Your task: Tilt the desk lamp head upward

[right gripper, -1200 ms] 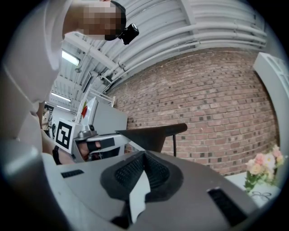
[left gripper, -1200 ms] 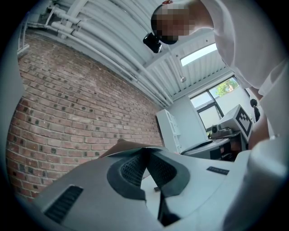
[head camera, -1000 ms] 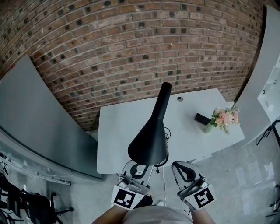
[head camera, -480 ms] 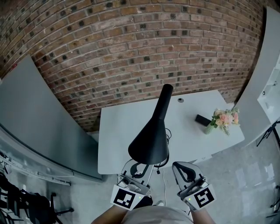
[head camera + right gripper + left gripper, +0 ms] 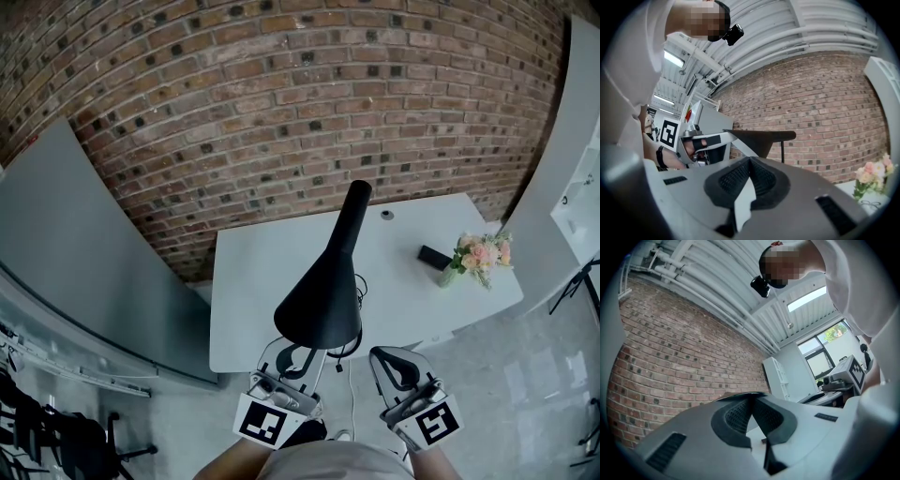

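- Since a second ago little has shifted. The lamp head (image 5: 321, 298) has its narrow end a touch lower in the head view. The left gripper (image 5: 302, 354) has slid its marker cube (image 5: 261, 423) slightly leftward, and the right gripper (image 5: 392, 358) has kept its place.
- Left gripper: the jaws are drawn together at the tips. A thin dark sliver of the lamp head's rim lies right across those tips in the left gripper view, so they look pinched onto it. Only a small wedge of gap remains between the pads behind the tips.
- Lamp head: a black cone whose wide mouth hangs directly over the left jaws. It narrows as it runs up and away from them, above the white table (image 5: 253, 281) that lies beyond both sets of jaws.
- Right gripper: it sits just to the right of the lamp head's rim and apart from it. Its jaws are closed tip to tip with nothing between them.
- Seen from the right jaws, the lamp head is ahead and a little above the tips, and the left gripper is off to their left against it.
- Far beyond the right jaws and off to their right, a small black block (image 5: 433, 254) lies on the table just beside a bunch of pink flowers (image 5: 480, 253).
- A brick wall (image 5: 281, 94) stands behind the table, past both jaws.
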